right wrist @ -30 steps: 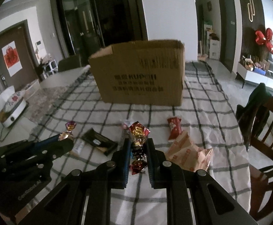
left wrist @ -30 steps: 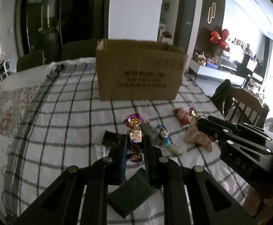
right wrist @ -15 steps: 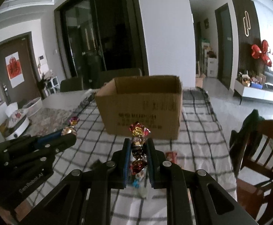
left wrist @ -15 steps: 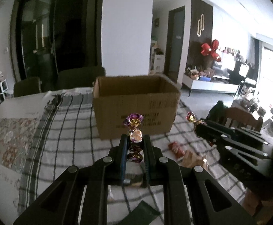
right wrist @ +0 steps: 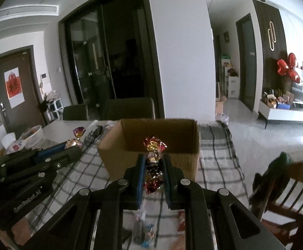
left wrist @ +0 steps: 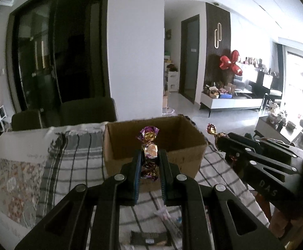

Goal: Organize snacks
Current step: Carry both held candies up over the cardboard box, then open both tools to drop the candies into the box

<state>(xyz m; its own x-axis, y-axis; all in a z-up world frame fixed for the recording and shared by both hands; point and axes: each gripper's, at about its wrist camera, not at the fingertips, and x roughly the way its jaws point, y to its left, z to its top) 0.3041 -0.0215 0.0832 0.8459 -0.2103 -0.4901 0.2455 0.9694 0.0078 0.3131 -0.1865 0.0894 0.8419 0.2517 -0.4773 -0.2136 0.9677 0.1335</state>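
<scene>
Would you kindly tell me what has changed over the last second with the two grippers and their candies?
Both grippers rose from the checked tablecloth toward the open cardboard box. The left gripper still clamps the purple foil-wrapped candy; the right gripper still clamps the red foil-wrapped candy. Nothing was released, and the box stayed put.

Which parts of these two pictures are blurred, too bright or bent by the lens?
Left wrist view: the window at far right is blown out white, the wall edges bow from fisheye distortion, and the snacks on the checked tablecloth below the left gripper are smeared. Right wrist view: the purple candy and red candy stay sharp; the cardboard box rim is soft.
</scene>
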